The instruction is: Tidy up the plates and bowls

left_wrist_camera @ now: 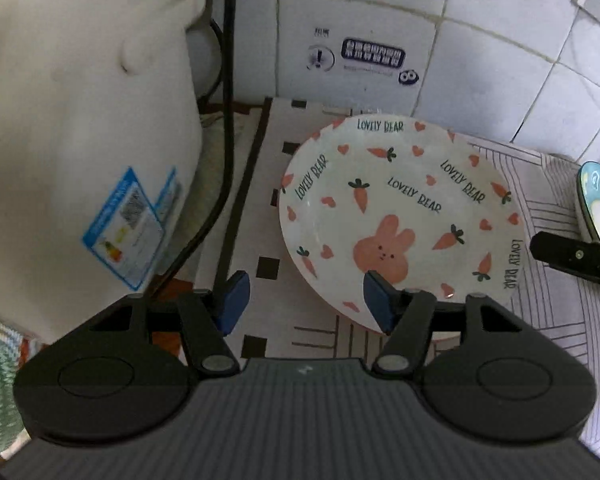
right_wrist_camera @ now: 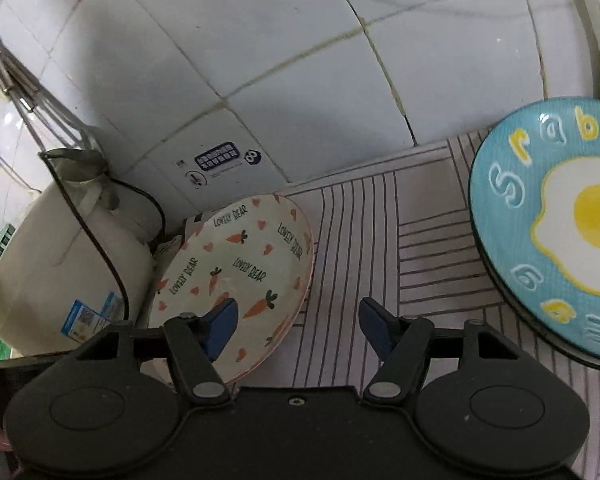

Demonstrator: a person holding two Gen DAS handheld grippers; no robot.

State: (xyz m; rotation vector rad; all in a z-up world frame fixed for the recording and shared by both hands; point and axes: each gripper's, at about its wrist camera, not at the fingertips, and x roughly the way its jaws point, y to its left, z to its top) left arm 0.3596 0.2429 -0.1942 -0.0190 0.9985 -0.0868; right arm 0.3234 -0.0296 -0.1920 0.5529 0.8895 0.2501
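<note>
Both hand-held grippers, the left hand-held gripper and the right hand-held gripper, have their jaws apart and empty above the carrot plate; the blue egg plate lies well apart.

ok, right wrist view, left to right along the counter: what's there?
White rice cooker → bunny-and-carrot "Lovely Bear" plate → bare stretch of striped mat → blue fried-egg plate.
</note>
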